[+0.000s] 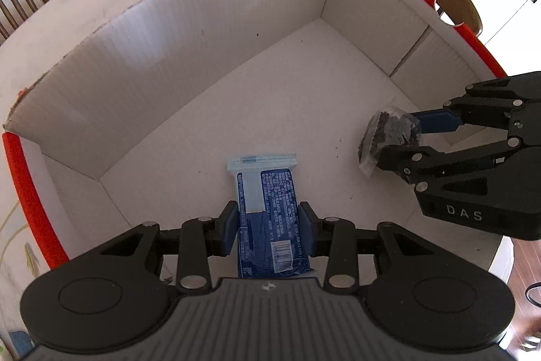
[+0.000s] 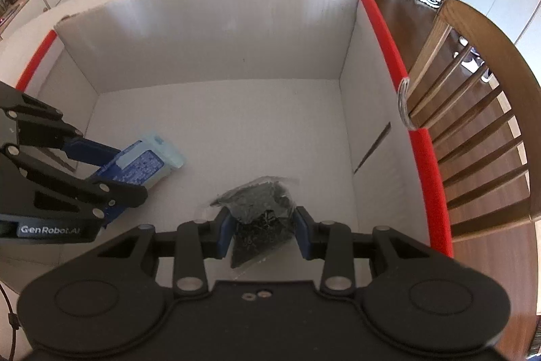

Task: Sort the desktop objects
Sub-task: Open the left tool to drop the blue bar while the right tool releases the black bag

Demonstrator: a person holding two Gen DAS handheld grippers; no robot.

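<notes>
Clamped in the left gripper (image 1: 267,230), a blue tissue pack (image 1: 268,208) hangs just above the box (image 1: 209,22) floor near its front edge; the right gripper (image 2: 262,230) pinches a dark bag (image 2: 260,212). Placing step: next, probably both release.

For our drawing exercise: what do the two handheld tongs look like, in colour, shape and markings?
Both the left tongs and right tongs are black, with hinged linkage arms, silver rivets, blue finger pads and round discs on the body. Side lettering reads GenRobot.AI on the left, DAS on the right.

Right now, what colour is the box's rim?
Red, on the white box's rim; clearest in the right wrist view.
</notes>
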